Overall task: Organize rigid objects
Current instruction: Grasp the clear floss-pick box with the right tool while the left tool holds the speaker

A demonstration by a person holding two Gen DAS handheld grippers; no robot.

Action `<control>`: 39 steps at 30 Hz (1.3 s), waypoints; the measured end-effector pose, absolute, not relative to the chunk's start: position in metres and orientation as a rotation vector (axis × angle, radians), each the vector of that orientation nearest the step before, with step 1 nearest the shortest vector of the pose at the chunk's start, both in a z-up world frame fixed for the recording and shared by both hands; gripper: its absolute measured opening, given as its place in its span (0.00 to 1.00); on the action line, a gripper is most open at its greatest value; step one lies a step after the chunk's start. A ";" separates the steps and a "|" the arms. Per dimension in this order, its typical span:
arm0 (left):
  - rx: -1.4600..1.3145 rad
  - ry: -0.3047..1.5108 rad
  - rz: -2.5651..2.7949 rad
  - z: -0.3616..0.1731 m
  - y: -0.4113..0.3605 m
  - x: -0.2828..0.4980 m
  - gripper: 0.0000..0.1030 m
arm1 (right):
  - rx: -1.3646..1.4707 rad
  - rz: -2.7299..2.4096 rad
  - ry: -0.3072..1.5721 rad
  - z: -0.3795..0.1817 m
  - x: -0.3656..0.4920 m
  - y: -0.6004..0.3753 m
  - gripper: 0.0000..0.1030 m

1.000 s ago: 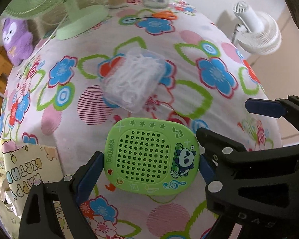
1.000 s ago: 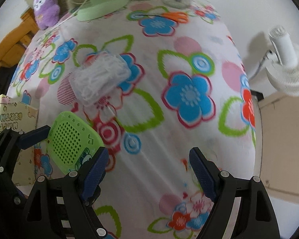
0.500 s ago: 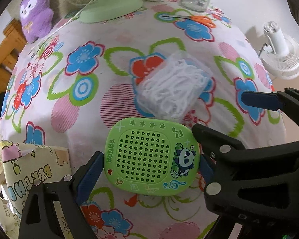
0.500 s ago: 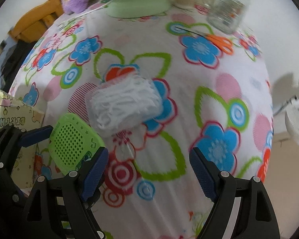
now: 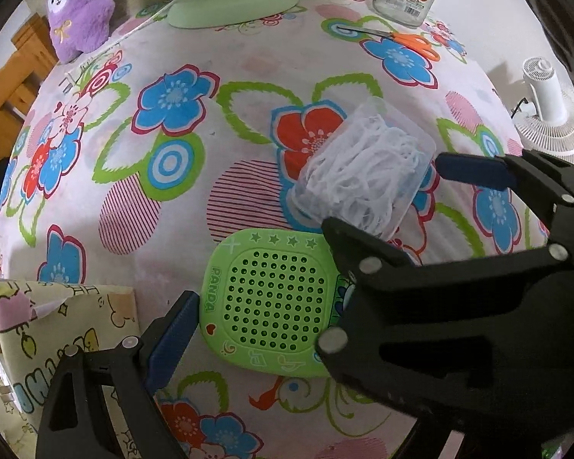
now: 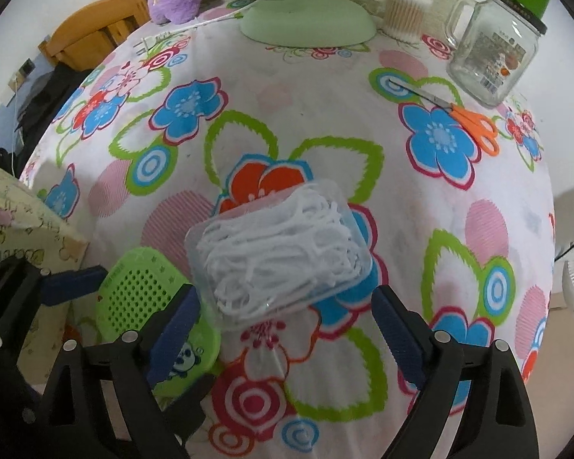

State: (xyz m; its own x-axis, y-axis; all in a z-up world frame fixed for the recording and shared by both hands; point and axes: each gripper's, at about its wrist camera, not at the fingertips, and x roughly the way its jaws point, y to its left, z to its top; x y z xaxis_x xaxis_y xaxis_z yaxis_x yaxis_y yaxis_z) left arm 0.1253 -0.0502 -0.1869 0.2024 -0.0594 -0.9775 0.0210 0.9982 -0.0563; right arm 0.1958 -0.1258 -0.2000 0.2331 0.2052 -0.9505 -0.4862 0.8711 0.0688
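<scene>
A green perforated panda case (image 5: 271,302) sits between the blue pads of my left gripper (image 5: 264,308), which is shut on it over the flowered tablecloth (image 5: 172,199). Its right finger is hidden behind the right gripper's black body. A clear box of white floss picks (image 6: 279,252) lies on the cloth just ahead of the case. My right gripper (image 6: 287,325) points down at this box with its jaws opening. The box's near edge lies between its fingertips and the pads do not touch it. The green case (image 6: 141,298) also shows at the lower left of the right wrist view.
A yellow cartoon-print gift bag (image 5: 57,329) stands at the table's near-left edge. At the back are a green fan base (image 6: 306,19), a cotton swab tub (image 6: 405,11), a glass jar (image 6: 493,49), orange scissors (image 6: 470,118) and a purple plush (image 5: 80,7). A white floor fan (image 5: 551,114) stands off the right side.
Both grippers rolled and shifted across the table. The clear box, first far left in the right wrist view, now lies at that gripper's fingertips, and its jaws stand wider. The green case stays gripped.
</scene>
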 end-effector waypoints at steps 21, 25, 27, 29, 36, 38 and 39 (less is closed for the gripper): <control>-0.010 1.379 -0.065 -0.194 -0.057 0.140 0.92 | -0.286 0.429 1.202 -0.198 0.190 -0.141 0.88; 0.010 1.368 -0.083 -0.189 -0.066 0.136 0.92 | -0.234 0.390 1.218 -0.195 0.183 -0.153 0.87; 0.019 1.362 -0.090 -0.187 -0.071 0.132 0.92 | -0.218 0.370 1.218 -0.193 0.178 -0.158 0.87; 0.027 1.357 -0.097 -0.184 -0.076 0.127 0.92 | -0.203 0.354 1.216 -0.191 0.173 -0.163 0.87; 0.064 1.357 -0.116 -0.181 -0.093 0.109 0.92 | -0.142 0.305 1.241 -0.188 0.148 -0.181 0.87; 0.068 1.356 -0.120 -0.180 -0.095 0.103 0.92 | -0.123 0.293 1.245 -0.186 0.140 -0.186 0.87; 0.068 1.355 -0.120 -0.179 -0.095 0.101 0.92 | -0.112 0.284 1.243 -0.185 0.136 -0.189 0.87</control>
